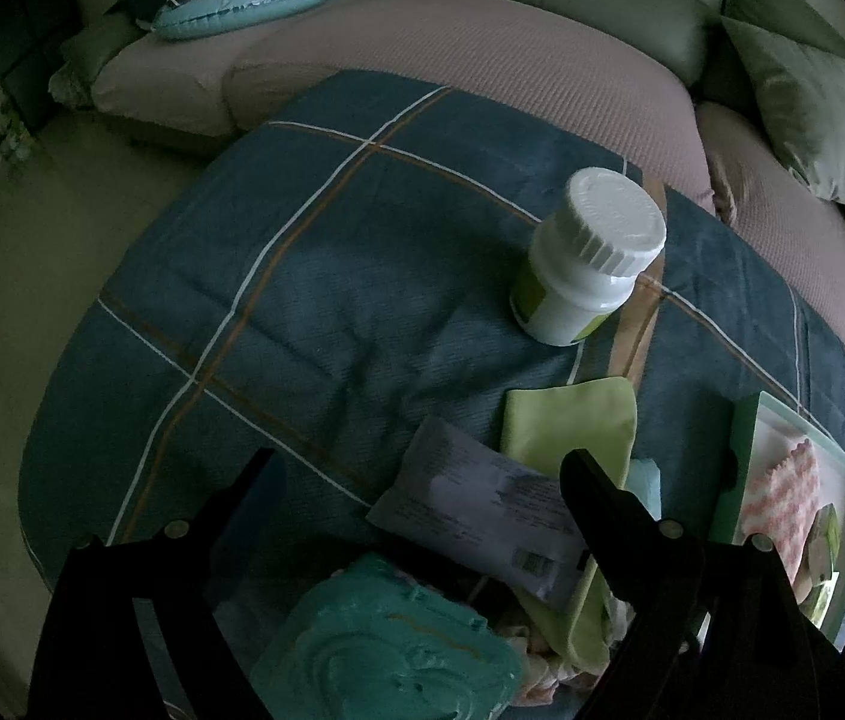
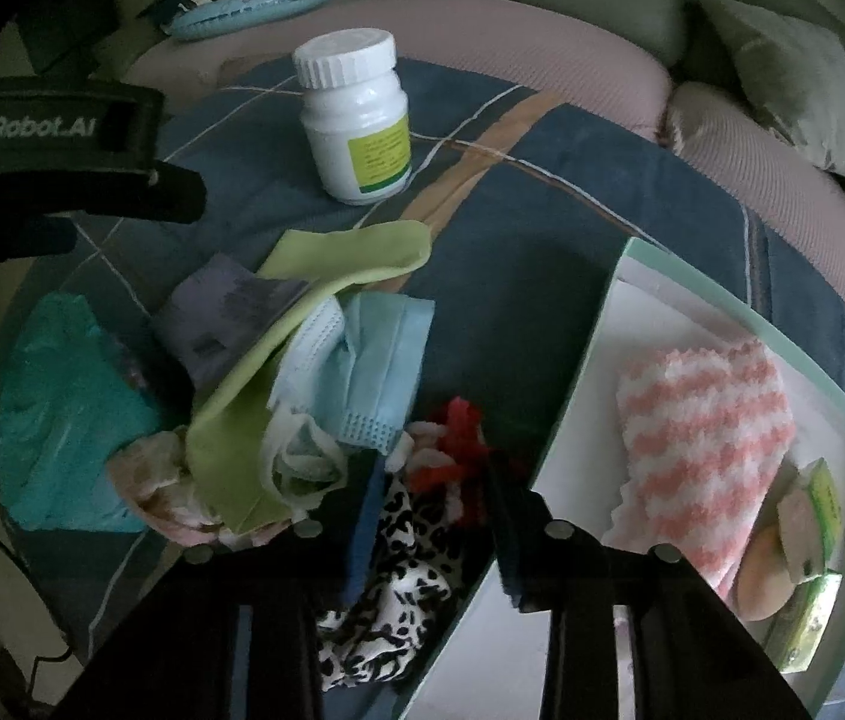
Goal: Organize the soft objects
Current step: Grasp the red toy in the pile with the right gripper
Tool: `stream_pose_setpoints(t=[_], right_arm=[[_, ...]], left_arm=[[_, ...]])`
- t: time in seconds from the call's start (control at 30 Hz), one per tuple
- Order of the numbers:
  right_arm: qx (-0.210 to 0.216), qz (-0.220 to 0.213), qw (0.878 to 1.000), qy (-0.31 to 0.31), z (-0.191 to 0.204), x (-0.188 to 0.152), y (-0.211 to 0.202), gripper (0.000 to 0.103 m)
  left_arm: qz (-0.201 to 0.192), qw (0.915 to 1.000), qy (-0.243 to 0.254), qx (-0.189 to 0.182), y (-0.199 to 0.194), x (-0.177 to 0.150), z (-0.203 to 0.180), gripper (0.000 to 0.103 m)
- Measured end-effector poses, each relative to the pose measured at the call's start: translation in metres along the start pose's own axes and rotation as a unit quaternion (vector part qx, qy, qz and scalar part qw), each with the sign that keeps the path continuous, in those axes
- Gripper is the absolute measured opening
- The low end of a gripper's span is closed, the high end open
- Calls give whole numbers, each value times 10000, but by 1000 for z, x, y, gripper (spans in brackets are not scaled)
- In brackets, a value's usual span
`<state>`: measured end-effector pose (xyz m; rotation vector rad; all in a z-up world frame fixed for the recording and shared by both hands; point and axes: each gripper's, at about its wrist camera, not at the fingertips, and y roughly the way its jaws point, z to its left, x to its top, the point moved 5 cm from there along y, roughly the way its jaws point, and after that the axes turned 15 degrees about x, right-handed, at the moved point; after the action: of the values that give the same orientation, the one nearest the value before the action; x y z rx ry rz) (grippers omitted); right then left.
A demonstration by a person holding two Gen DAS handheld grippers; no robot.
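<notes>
beside the near left edge of the tray (image 2: 740, 312), down over the heap of soft things, sits the right gripper (image 2: 434, 516), jaws drawn most of the way in around a leopard-print cloth (image 2: 398, 594), with a red and white woolly piece (image 2: 452, 438) just past the tips; cannot tell for certain whether the pads already press the cloth, though judged to be a pick aimed at lifting it across into the tray. already lying inside the tray: a pink and white zigzag cloth (image 2: 704, 438) and, at its near right corner, a few small items including a green-labelled packet (image 2: 818, 540), too dim to name. left of the tray, piled loose and overlapping: a yellow-green cloth (image 2: 230, 426), a pale blue face mask (image 2: 374, 354), a printed paper sachet (image 1: 482, 516) and a teal bag (image 1: 398, 654), probably heaped there as the unsorted stock. over that same heap hangs the left gripper (image 1: 416, 480), jaws wide apart, gripping nothing, likely waiting its turn. farther from the tray, upright on the blue plaid cover (image 1: 278, 312), stands a white pill bottle (image 1: 590, 258), hard rather than soft, so likely no part of the sorting and clear of the route. in the way: the tangle itself, since the mask's loops and the yellow-green cloth overlap near the leopard cloth and could drag along, and the tray's raised rim to clear.
</notes>
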<state>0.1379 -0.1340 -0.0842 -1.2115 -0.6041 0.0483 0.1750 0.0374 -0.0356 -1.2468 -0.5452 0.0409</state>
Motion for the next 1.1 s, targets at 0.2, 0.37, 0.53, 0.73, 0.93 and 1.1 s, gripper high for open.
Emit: stream_pose_setpoints(t=[0.2, 0.37, 0.53, 0.73, 0.93, 1.1], right_arm=[[166, -101, 9996, 191, -8, 0, -5, 19], [303, -199, 9990, 267, -7, 2, -13, 18], [469, -381, 9974, 380, -7, 5, -23, 16], [550, -426, 9965, 459, -10, 5, -25, 16], [650, -616, 9946, 527, -13, 8, -38, 15], [688, -692, 9936, 566, -14, 9, -44, 15]], left_arm=[[-31, 10000, -22, 4, -1, 0, 1, 93], [-50, 10000, -54, -10, -2, 1, 2, 93], [-59, 9999, -88, -24, -3, 2, 4, 93], [-87, 9999, -64, -31, -4, 3, 2, 93], [-107, 9999, -71, -33, -6, 4, 3, 93], [-133, 9999, -65, -32, -8, 4, 0, 93]])
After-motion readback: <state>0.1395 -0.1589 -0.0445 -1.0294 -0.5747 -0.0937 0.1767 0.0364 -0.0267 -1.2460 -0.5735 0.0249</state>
